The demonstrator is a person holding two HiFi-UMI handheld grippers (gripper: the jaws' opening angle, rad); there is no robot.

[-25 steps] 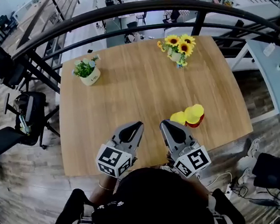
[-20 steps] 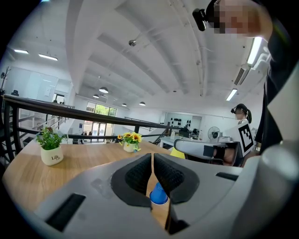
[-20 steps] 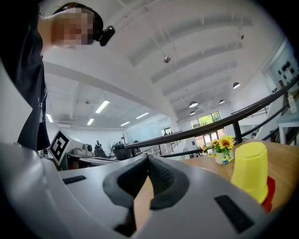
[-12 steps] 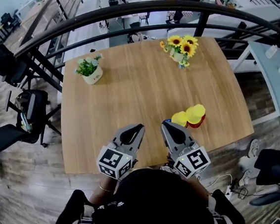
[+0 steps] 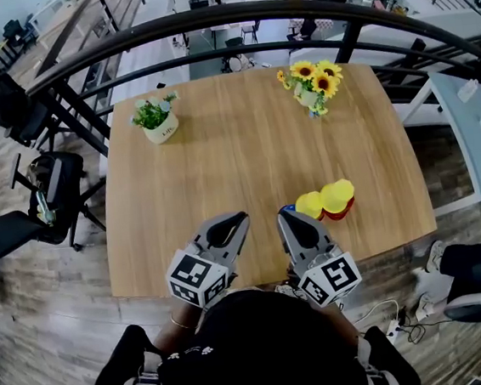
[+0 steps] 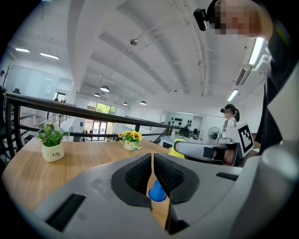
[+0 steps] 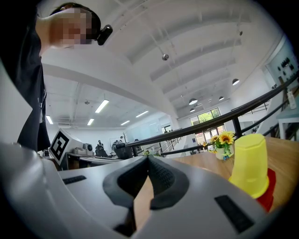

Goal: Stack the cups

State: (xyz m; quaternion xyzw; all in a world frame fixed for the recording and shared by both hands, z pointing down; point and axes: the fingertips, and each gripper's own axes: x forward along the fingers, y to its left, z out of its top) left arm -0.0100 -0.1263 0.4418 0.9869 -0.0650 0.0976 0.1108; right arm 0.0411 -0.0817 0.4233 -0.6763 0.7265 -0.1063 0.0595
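Two yellow cups [image 5: 336,194], one red cup [image 5: 343,212], one blue cup [image 6: 157,192].

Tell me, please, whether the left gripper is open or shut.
Shut: in the left gripper view, the left gripper's pads meet at the tips, holding nothing.

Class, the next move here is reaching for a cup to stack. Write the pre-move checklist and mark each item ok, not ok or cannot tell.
1. Left gripper empty: ok, jaws together on nothing.
2. Right gripper empty: ok, jaws together on nothing.
3. Jaws open for a grasp: not ok, both shut.
4. Blue cup standing free on the table: ok.
5. Yellow cup seated on the red cup: ok.
6. Second yellow cup standing alone: cannot tell.
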